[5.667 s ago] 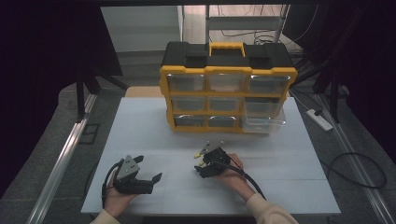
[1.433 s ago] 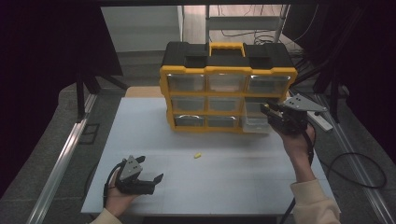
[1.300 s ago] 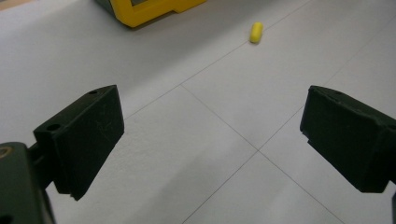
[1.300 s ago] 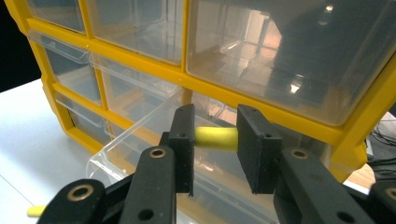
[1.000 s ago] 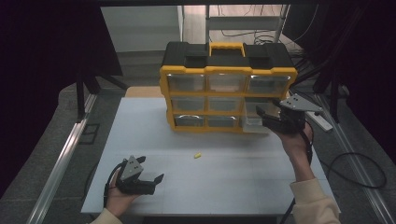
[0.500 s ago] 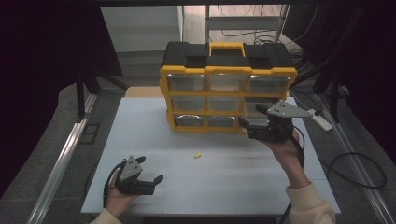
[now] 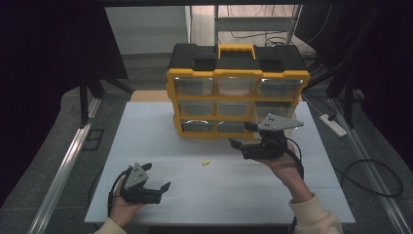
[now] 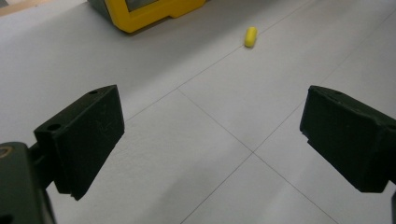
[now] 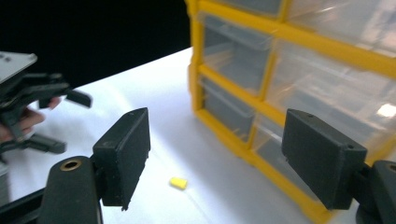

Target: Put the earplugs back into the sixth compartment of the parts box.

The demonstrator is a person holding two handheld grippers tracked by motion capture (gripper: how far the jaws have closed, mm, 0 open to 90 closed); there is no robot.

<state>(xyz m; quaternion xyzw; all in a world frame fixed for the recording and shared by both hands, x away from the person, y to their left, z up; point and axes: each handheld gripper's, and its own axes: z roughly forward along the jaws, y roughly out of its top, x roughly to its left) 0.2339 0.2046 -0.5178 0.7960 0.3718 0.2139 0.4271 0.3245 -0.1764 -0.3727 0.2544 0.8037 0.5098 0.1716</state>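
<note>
Right gripper [image 7: 243,137] hovering with jaws apart before the yellow drawer organizer [image 7: 236,91], left gripper [image 7: 157,176] resting wide open on the white table [image 7: 160,141], small yellow piece [image 7: 206,162] lying between them.

Yellow-and-black organiser [image 7: 237,92] showing clear drawers; small piece [image 7: 206,162] showing yellow; tabletop [image 7: 160,146] showing white; grippers showing black.
</note>
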